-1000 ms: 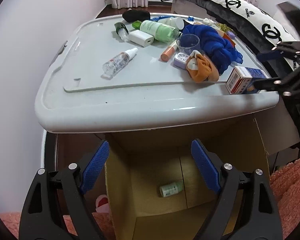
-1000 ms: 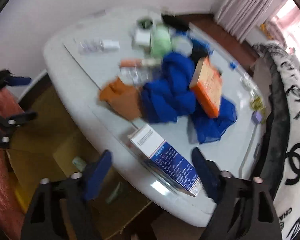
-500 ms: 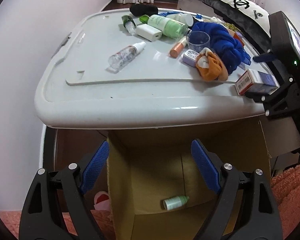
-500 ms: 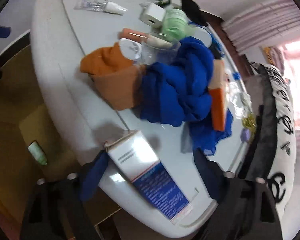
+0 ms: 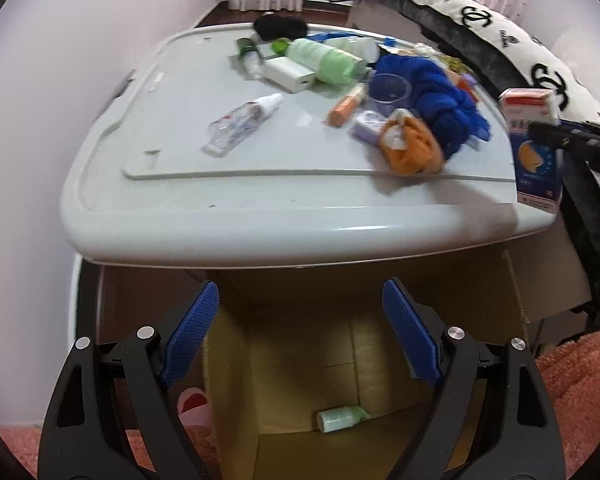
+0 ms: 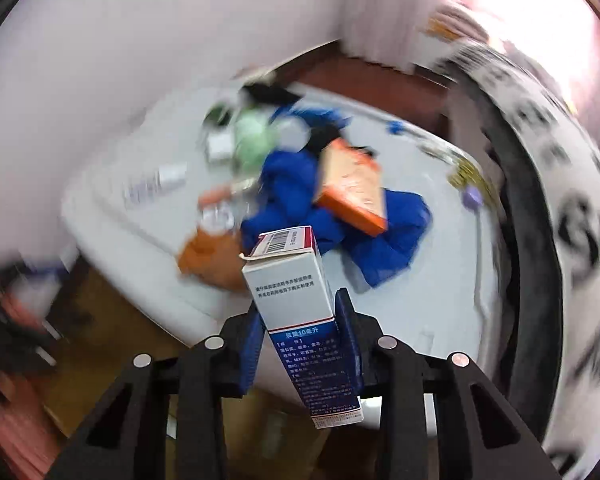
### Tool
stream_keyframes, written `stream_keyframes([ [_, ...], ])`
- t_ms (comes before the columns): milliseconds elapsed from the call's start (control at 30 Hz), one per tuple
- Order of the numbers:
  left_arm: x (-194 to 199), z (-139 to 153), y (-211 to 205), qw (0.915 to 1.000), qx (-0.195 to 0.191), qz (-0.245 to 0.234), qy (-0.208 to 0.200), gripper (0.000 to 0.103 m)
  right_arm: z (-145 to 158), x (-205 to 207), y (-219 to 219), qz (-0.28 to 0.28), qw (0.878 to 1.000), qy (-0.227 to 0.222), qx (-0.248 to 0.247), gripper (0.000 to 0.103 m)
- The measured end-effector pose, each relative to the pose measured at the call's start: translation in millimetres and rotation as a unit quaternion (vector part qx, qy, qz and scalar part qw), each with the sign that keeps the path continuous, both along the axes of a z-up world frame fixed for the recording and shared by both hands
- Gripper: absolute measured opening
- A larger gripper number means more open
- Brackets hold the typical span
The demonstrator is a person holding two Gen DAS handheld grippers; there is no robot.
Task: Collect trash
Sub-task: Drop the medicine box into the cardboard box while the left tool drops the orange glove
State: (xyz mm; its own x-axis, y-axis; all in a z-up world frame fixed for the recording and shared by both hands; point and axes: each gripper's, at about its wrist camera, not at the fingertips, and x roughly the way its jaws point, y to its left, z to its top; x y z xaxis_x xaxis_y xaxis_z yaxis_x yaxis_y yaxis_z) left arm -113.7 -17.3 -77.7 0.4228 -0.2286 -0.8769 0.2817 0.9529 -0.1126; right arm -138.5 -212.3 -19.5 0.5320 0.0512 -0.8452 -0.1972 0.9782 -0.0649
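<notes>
Our right gripper (image 6: 298, 344) has just been closing and is squeezing the small box (image 6: 300, 312). Next we are carrying it over the cardboard box (image 5: 300, 364) and dropping it in.

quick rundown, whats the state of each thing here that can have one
right tool: jaws just closed, clamped on the medicine box
medicine box: held off the table, top flap slightly open
left tool: open, nothing between its jaws
cardboard box: open on top, a small green bottle lying inside
spray bottle: lying on its side, capped
clear cup: upright
</notes>
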Motion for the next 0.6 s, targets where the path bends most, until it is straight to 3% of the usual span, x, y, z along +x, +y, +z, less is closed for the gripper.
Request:
stream_keyframes([
  [67, 4.7, 3.5, -7.3, 0.9999, -0.012, -0.009, 0.002, 0.082, 8.0, -24.2, -11.3, -0.057, 0.998, -0.001, 0.029, 0.034],
  [133, 12.8, 10.1, -22.2, 0.9994, -0.022, -0.026, -0.003, 0.082, 5.7, -42.2, -18.2, -0.075, 0.996, 0.003, 0.057, 0.035],
  [233, 33.1, 13.7, -59.8, 0.9986, 0.005, -0.049, -0.020, 0.082, -4.1, -66.3, -16.9, -0.100, 0.994, 0.002, 0.050, 0.035],
  [367, 70.9, 2.6, -107.5, 0.9982, 0.022, -0.056, 0.001, 0.082, -31.9, -75.5, -24.9, -0.121, 0.991, 0.028, 0.049, 0.035],
  [467, 97.7, -5.4, -125.5, 0.9989, 0.011, -0.036, 0.027, 0.082, -40.3, -73.7, -32.8, -0.132, 0.990, 0.033, 0.035, 0.035],
  [500, 103.1, -8.6, -127.8, 0.9989, 0.016, -0.030, 0.032, 0.070, -41.9, -72.2, -35.6, -0.135, 0.990, 0.033, 0.034, 0.035],
  [533, 107.6, -12.9, -129.5, 0.9986, 0.018, -0.027, 0.042, 0.031, -43.5, -71.2, -38.9, -0.137, 0.989, 0.035, 0.035, 0.035],
  [600, 111.6, -17.9, -126.6, 0.9979, 0.001, -0.019, 0.062, 0.024, -44.9, -69.4, -44.5, -0.143, 0.988, 0.035, 0.041, 0.035],
])
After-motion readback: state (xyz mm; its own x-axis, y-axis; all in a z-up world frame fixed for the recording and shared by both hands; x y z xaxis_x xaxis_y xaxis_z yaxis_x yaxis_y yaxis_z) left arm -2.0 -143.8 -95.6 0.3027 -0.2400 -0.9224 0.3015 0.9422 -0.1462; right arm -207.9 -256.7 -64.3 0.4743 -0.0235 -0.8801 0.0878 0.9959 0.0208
